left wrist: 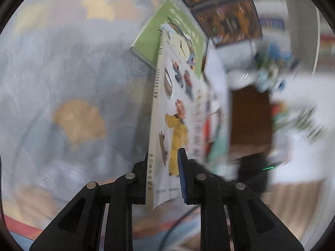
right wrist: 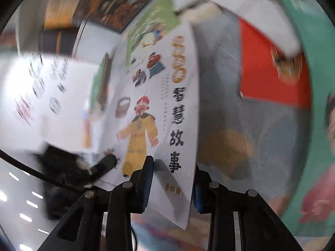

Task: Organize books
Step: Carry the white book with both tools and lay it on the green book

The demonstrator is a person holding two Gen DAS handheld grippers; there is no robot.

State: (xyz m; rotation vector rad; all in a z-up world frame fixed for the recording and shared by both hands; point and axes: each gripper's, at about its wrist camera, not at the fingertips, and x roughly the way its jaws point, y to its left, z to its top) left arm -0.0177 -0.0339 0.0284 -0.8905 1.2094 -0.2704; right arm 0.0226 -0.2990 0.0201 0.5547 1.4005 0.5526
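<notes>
A thin white picture book (left wrist: 184, 104) with a figure in a yellow robe on its cover stands on edge, held up from both sides. My left gripper (left wrist: 163, 156) is shut on its lower spine end. In the right wrist view the same white book (right wrist: 163, 115) runs slantwise between the jaws of my right gripper (right wrist: 172, 163), which is shut on its lower corner. The left gripper (right wrist: 102, 163) shows there as a dark blur at the book's far edge. A green book (left wrist: 150, 39) lies flat just behind the white one, also seen as the green book (right wrist: 155, 18).
Dark brown and orange books (left wrist: 226, 16) lie beyond the green one. A red book (right wrist: 272, 73) and a teal book (right wrist: 314, 125) lie to the right on a blue-grey patterned mat (left wrist: 62, 83). A brown block (left wrist: 251, 121) sits right of the held book. Both views are blurred.
</notes>
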